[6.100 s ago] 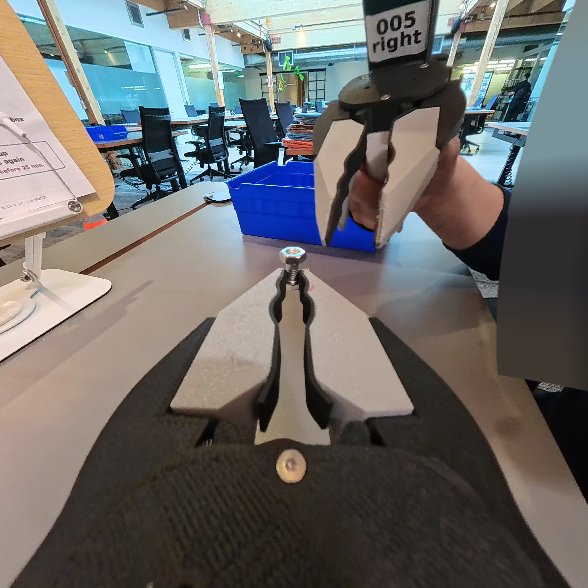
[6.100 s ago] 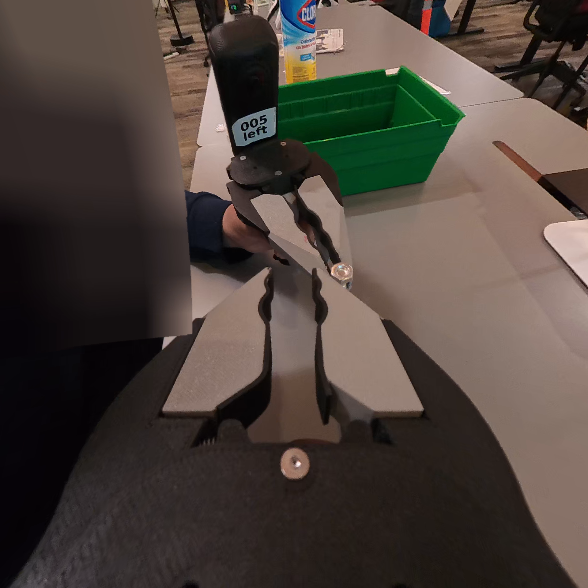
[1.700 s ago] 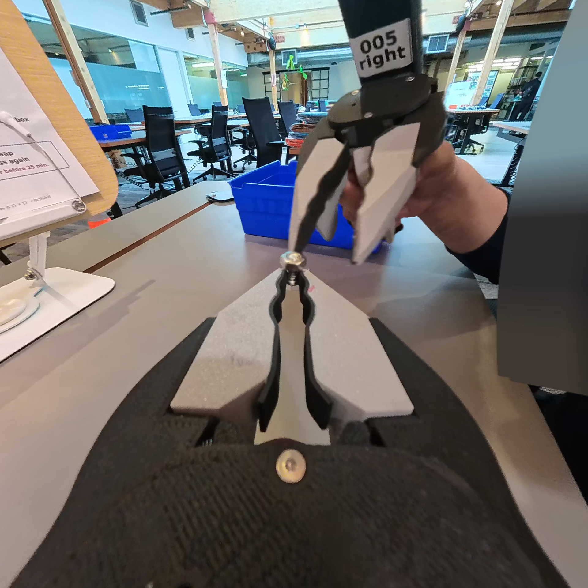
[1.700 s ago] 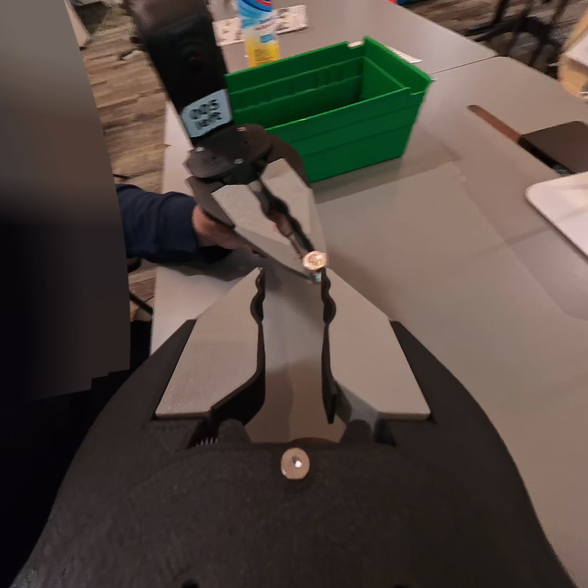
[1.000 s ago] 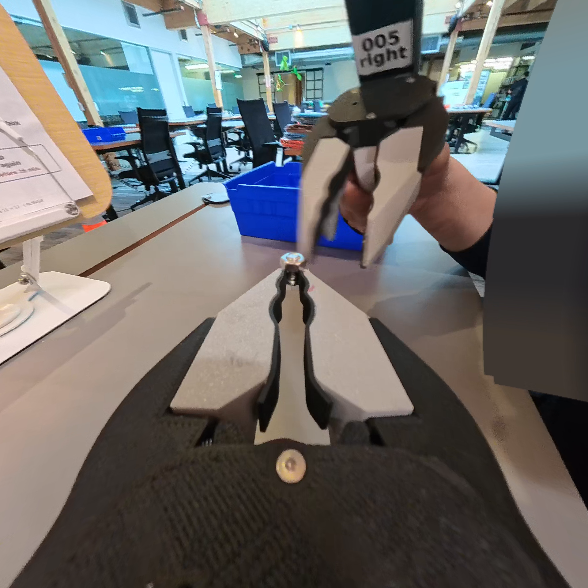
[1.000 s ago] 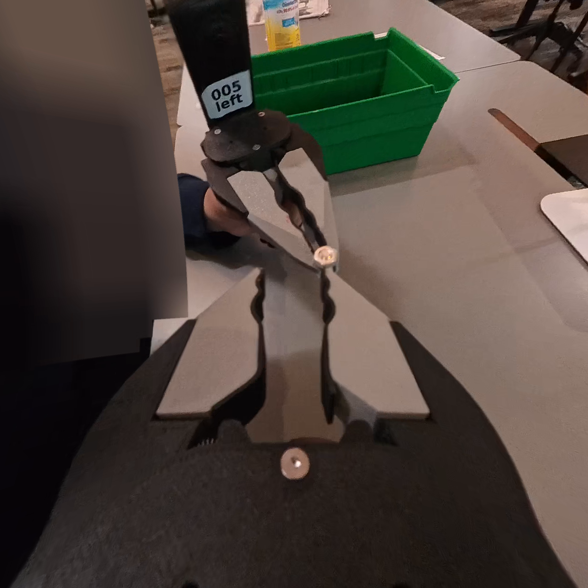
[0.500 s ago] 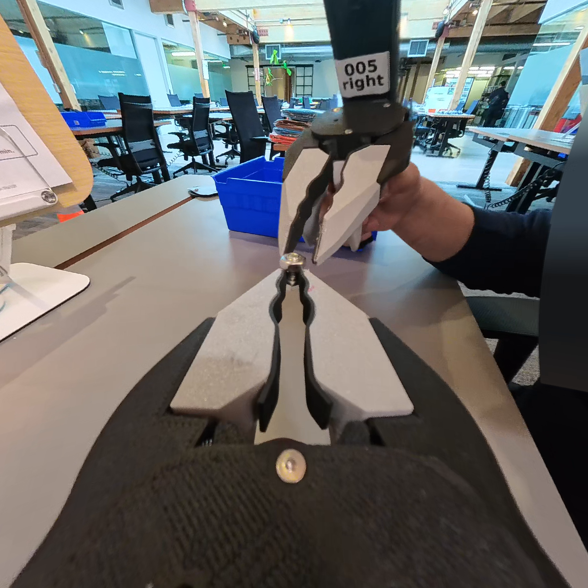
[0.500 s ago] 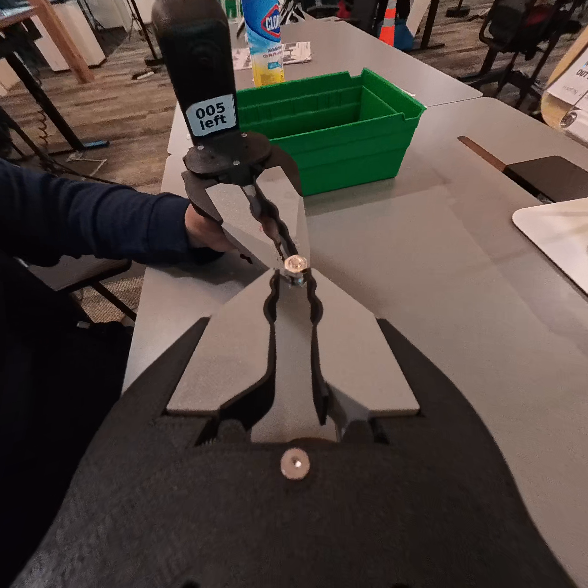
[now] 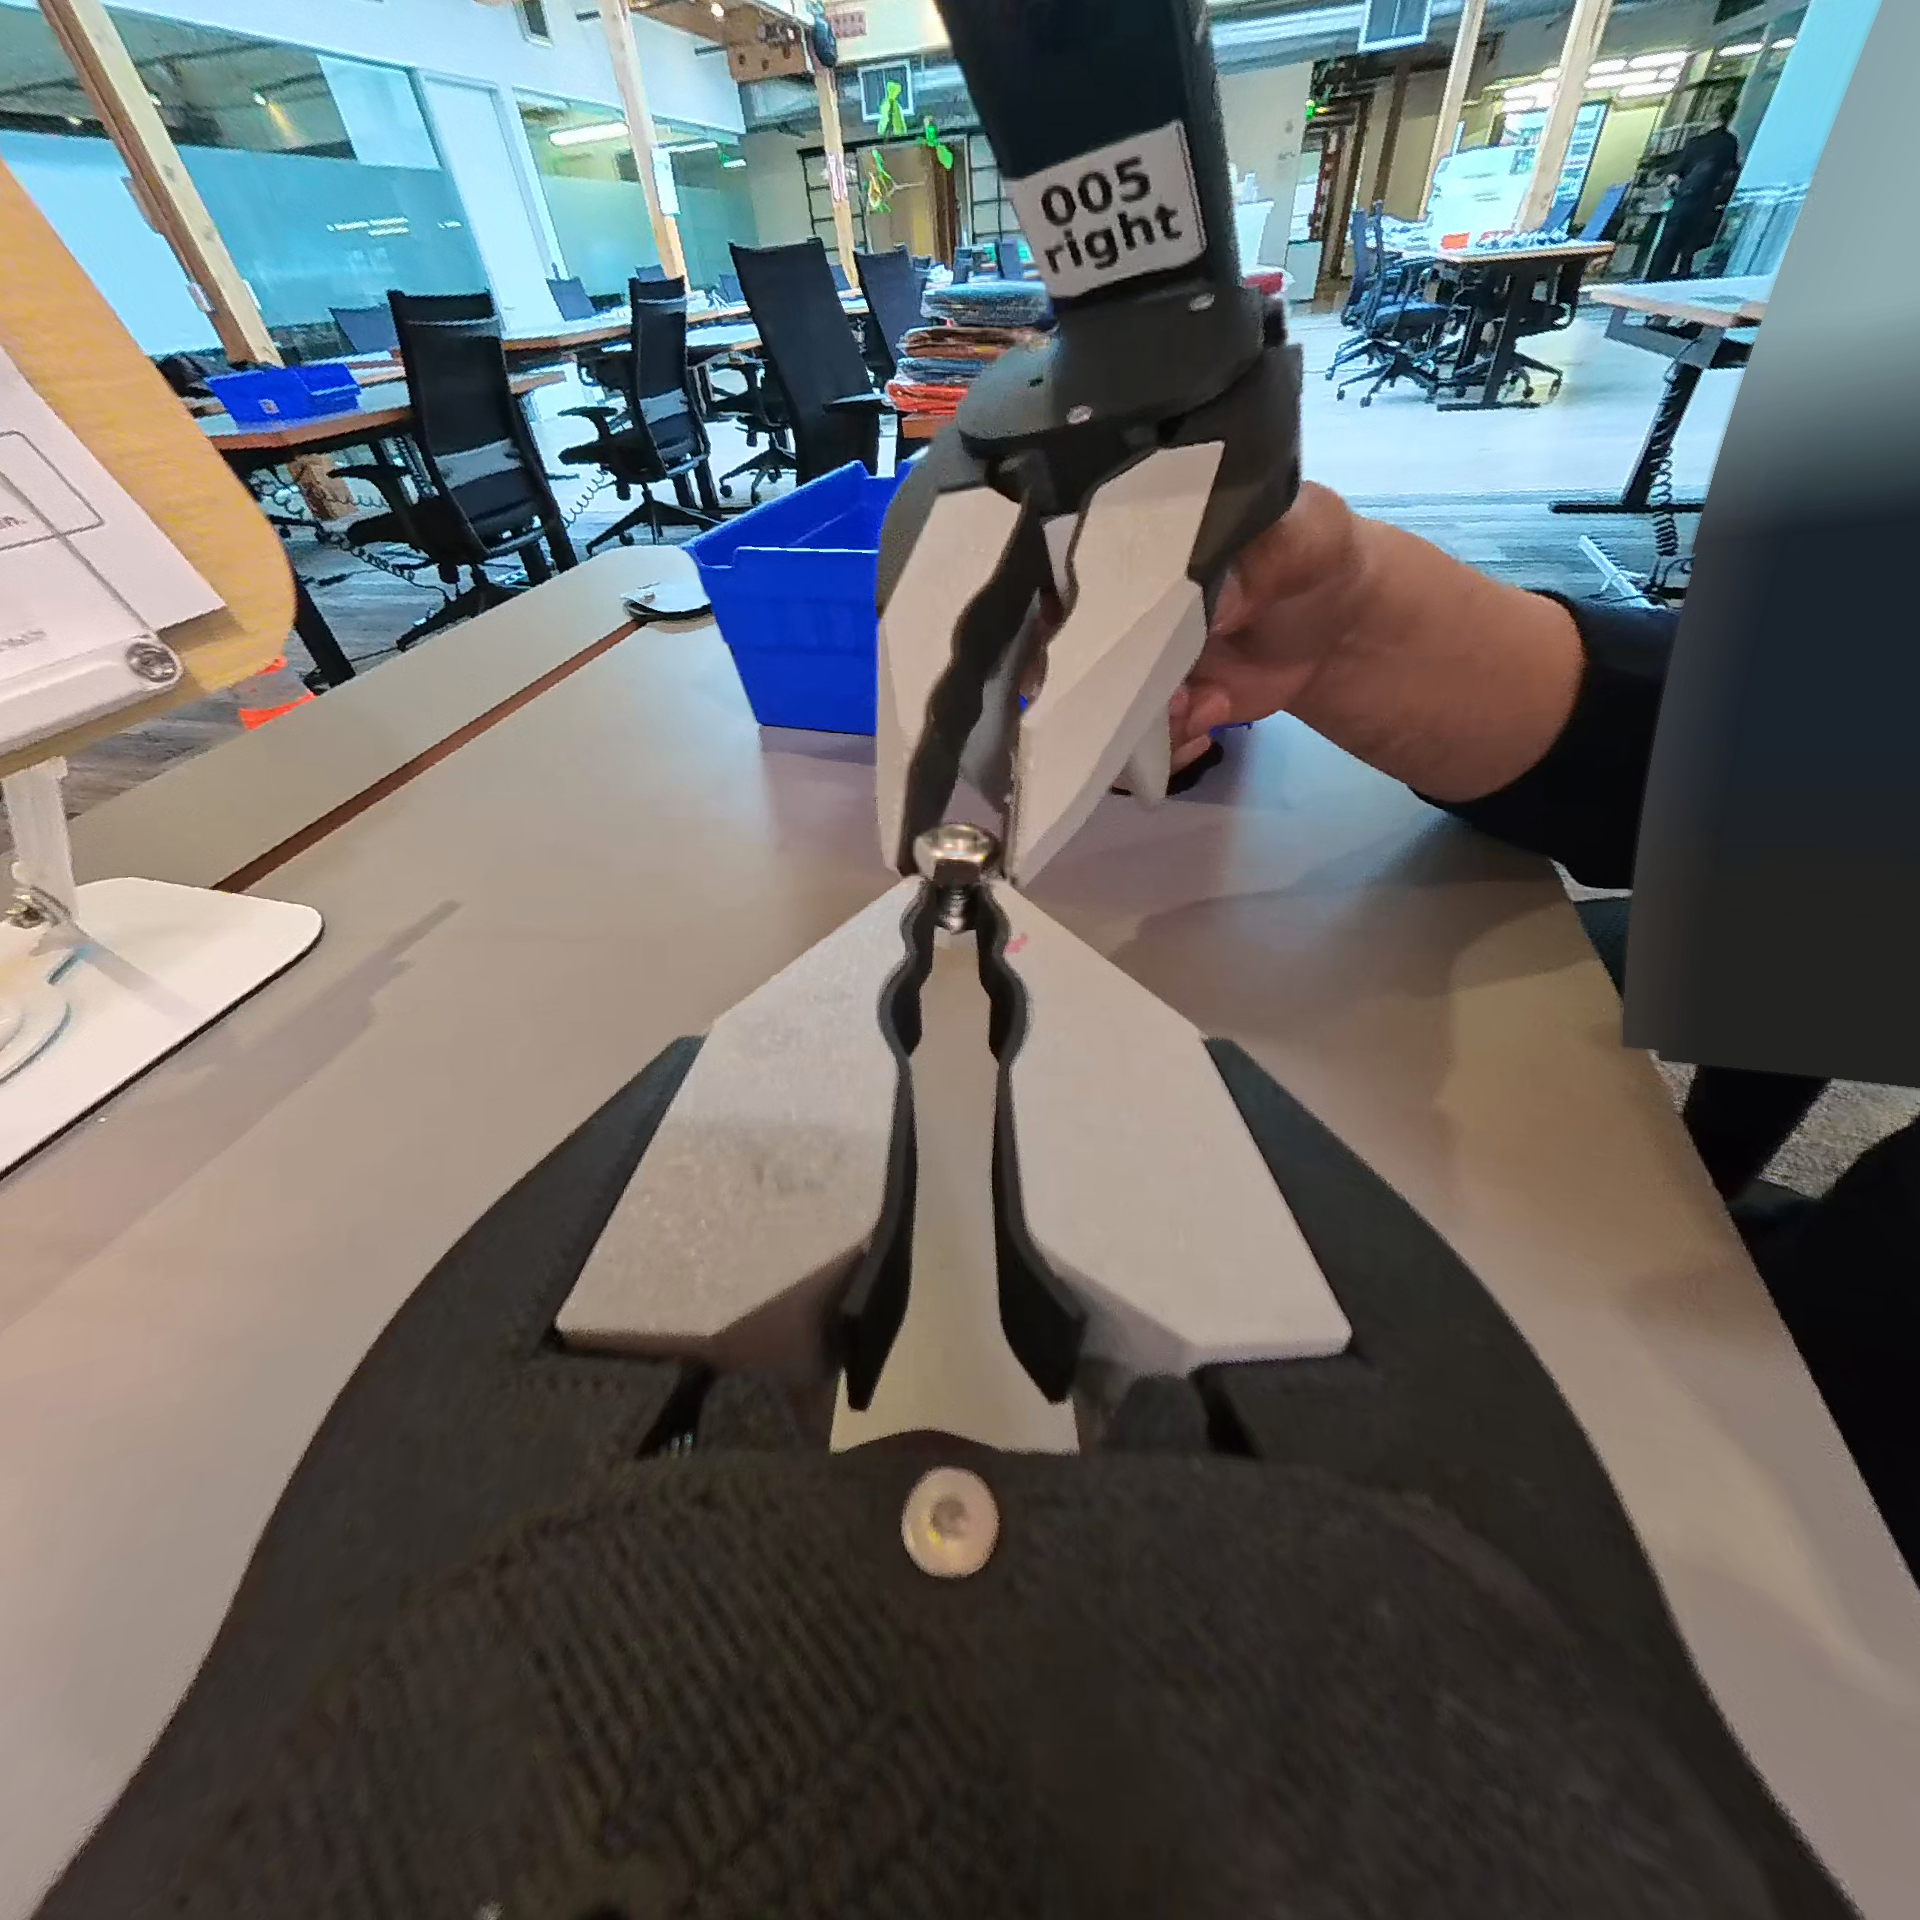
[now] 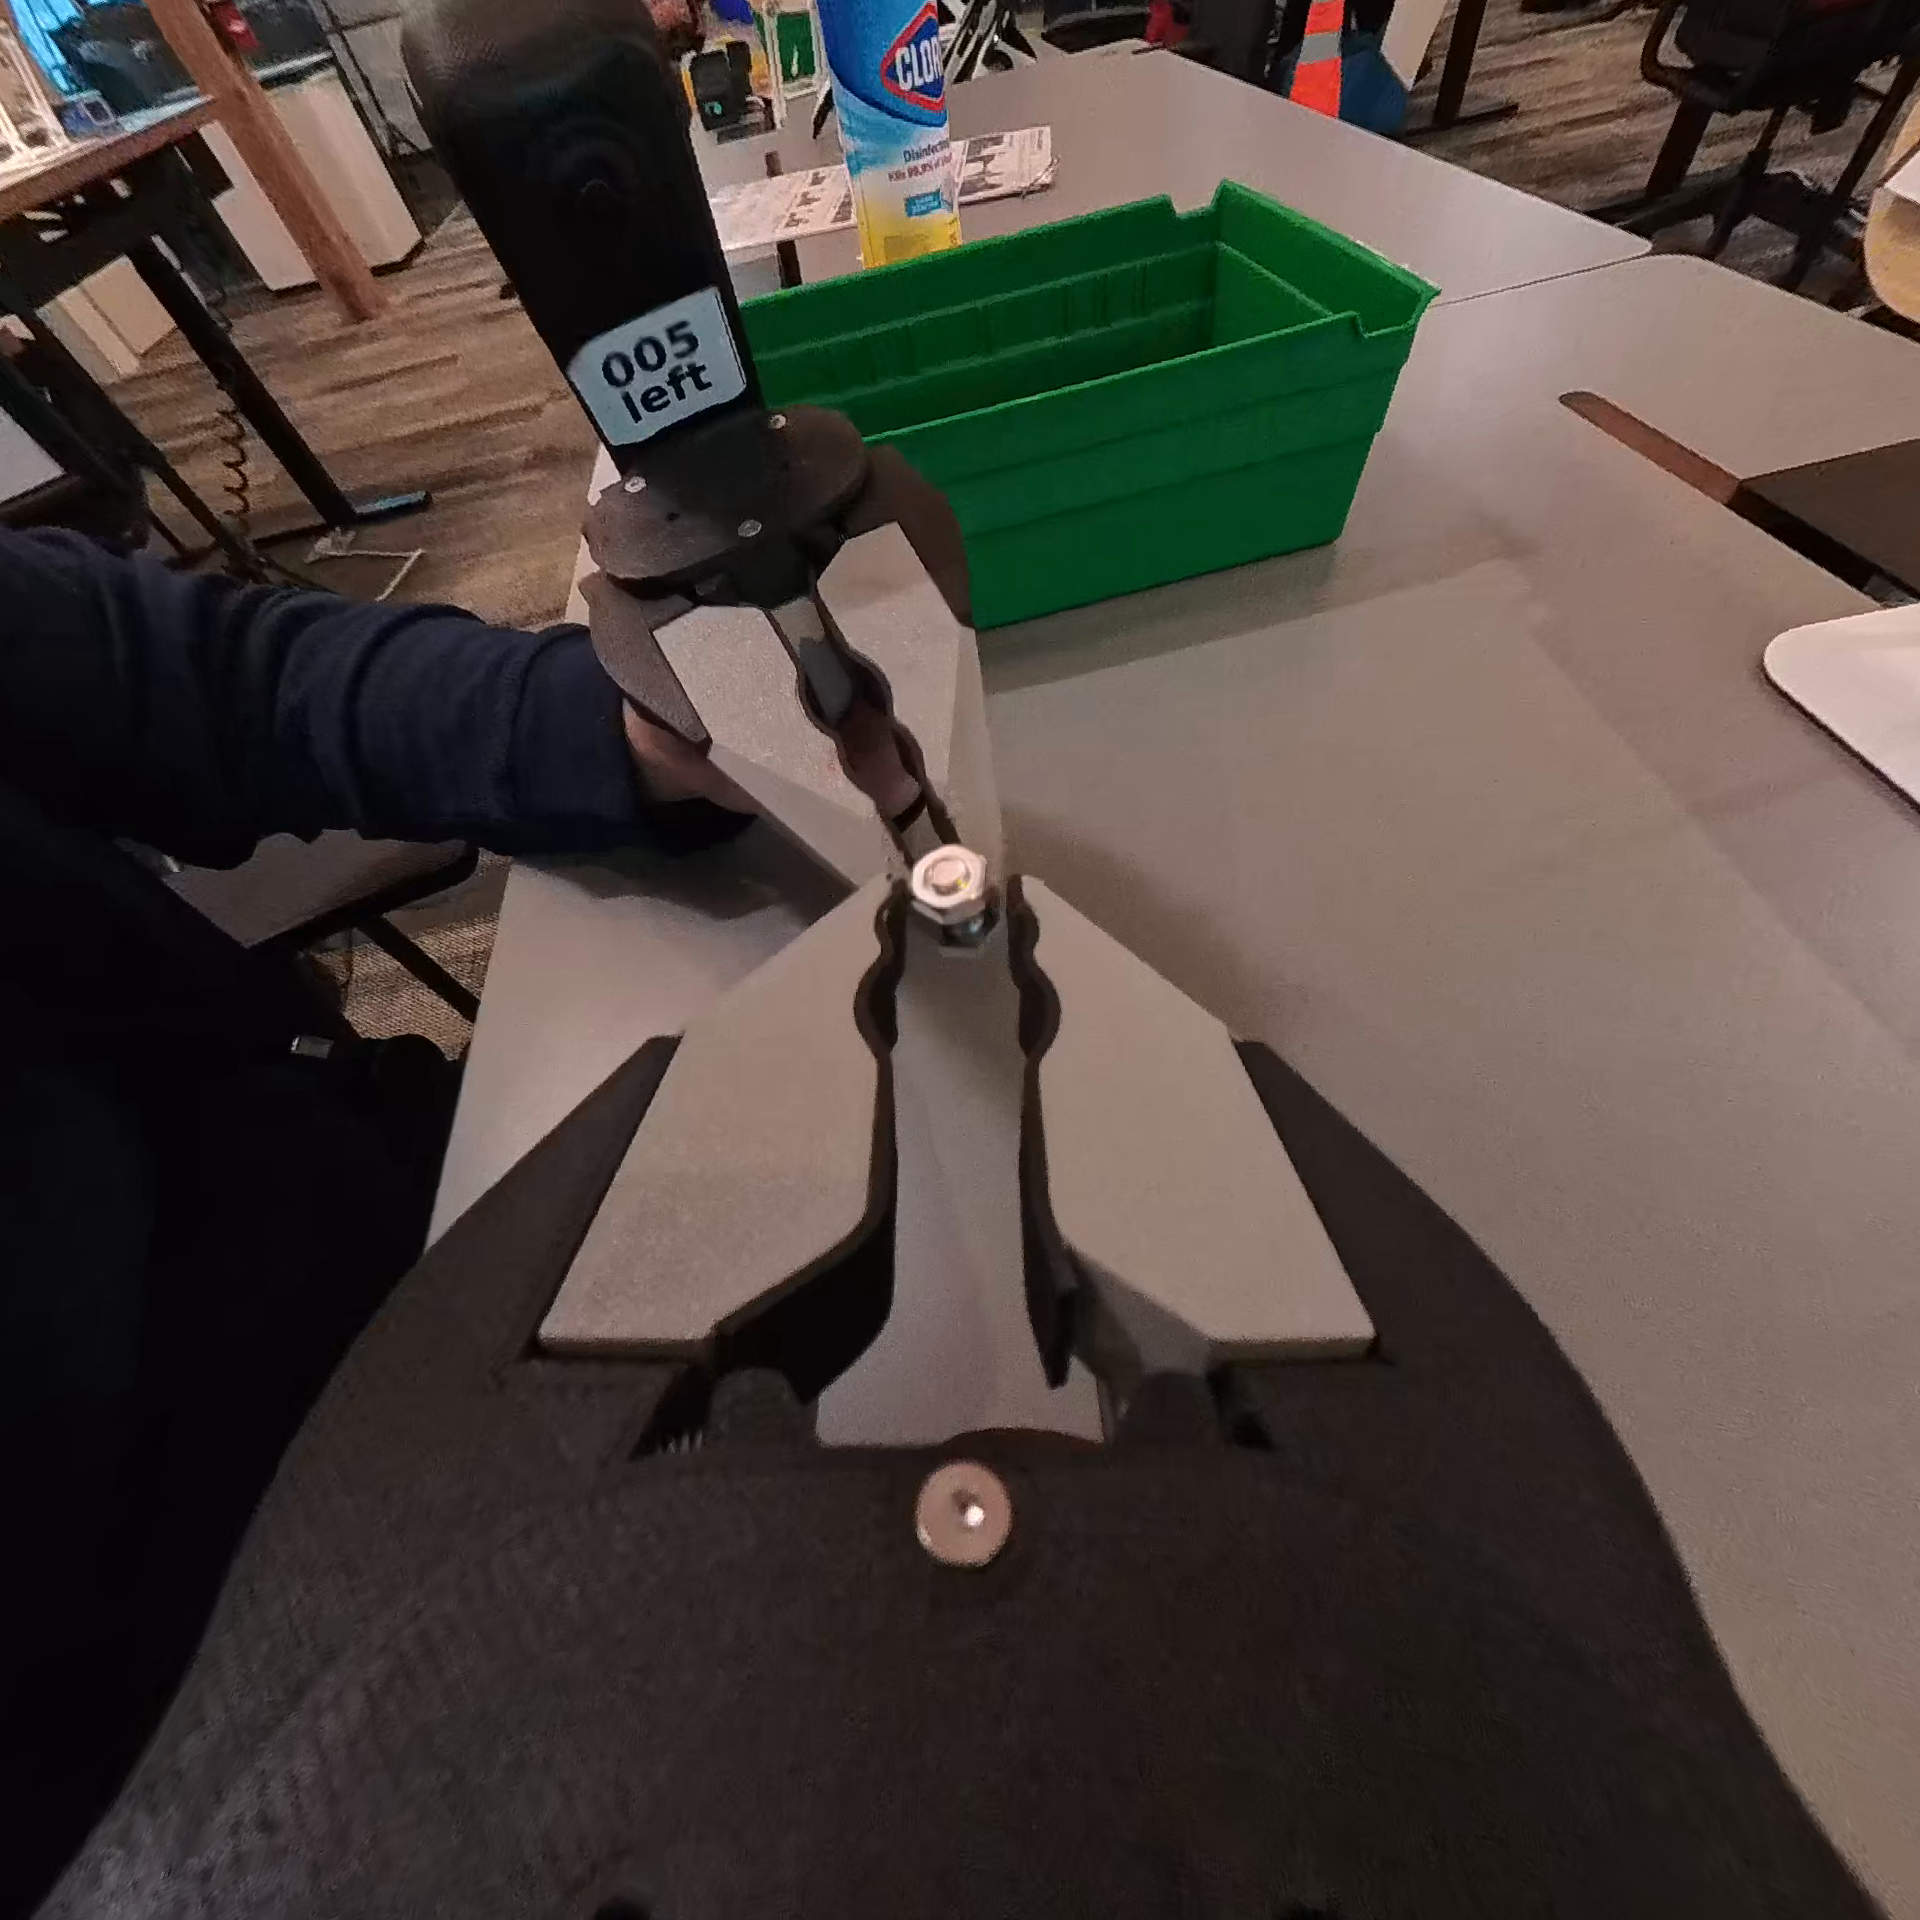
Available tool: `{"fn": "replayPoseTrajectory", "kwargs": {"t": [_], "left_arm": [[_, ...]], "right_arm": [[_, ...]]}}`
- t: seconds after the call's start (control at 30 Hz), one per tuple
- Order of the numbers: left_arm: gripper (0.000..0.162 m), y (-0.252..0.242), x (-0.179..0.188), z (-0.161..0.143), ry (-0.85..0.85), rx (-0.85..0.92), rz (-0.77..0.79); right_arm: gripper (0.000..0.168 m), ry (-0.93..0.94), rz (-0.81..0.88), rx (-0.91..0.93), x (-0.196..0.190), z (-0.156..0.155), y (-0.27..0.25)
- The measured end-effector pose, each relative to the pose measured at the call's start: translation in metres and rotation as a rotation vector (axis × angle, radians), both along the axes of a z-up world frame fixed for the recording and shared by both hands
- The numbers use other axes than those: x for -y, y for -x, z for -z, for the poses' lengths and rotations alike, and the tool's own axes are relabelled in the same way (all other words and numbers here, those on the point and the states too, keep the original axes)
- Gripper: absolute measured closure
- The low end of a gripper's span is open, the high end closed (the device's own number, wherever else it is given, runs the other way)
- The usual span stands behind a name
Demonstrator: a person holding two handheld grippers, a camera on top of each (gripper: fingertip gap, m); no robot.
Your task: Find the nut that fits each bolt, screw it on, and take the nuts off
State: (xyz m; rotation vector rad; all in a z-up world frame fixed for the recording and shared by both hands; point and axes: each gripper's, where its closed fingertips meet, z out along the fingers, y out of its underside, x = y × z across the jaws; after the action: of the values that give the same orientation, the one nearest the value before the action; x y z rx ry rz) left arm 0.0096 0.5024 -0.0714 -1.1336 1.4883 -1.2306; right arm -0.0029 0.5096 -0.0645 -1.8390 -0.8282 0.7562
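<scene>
A small silver bolt stands upright with a hex nut (image 9: 956,850) on its top end. My left gripper (image 9: 954,920) is shut on the bolt's threaded shank just under the nut and holds it above the grey table (image 9: 540,831). My right gripper (image 10: 951,899) points down from above and its two fingertips sit on either side of the nut (image 10: 948,885), closed on it. In the left wrist view the right gripper (image 9: 961,831) hangs over the bolt, held by a hand. In the right wrist view the left gripper (image 10: 928,836) reaches in from the upper left.
A blue bin (image 9: 800,623) stands behind the bolt in the left wrist view. A green bin (image 10: 1143,468) and a cleaner bottle (image 10: 899,125) stand at the far side. A sign stand with a white base (image 9: 156,987) is at the left. The grippers are tip to tip, or close to it.
The right gripper came down from above the bolt, centred over the nut, and narrowed from open to closed around it. The left gripper kept hold of the bolt.
</scene>
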Motion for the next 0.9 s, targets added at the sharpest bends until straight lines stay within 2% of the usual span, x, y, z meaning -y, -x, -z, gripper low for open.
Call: {"fn": "replayPoseTrajectory", "kwargs": {"t": [0.1,0.5,0.67,0.9], "left_arm": [[0.157,0.001,-0.003,-0.001,0.015,0.002,-0.007],[0.157,-0.001,-0.005,-0.002,0.065,0.011,-0.003],[0.136,-0.002,-0.01,0.0,0.11,-0.008,-0.012],[0.133,-0.004,-0.01,0.005,0.116,-0.03,-0.011]], "right_arm": [[0.157,-0.022,0.011,-0.013,-0.002,-0.001,0.0],[0.157,-0.004,0.023,-0.068,-0.004,-0.002,-0.001],[0.157,-0.004,0.036,-0.056,-0.006,0.0,-0.002],[0.157,-0.026,0.036,-0.087,-0.003,-0.01,-0.001]]}}
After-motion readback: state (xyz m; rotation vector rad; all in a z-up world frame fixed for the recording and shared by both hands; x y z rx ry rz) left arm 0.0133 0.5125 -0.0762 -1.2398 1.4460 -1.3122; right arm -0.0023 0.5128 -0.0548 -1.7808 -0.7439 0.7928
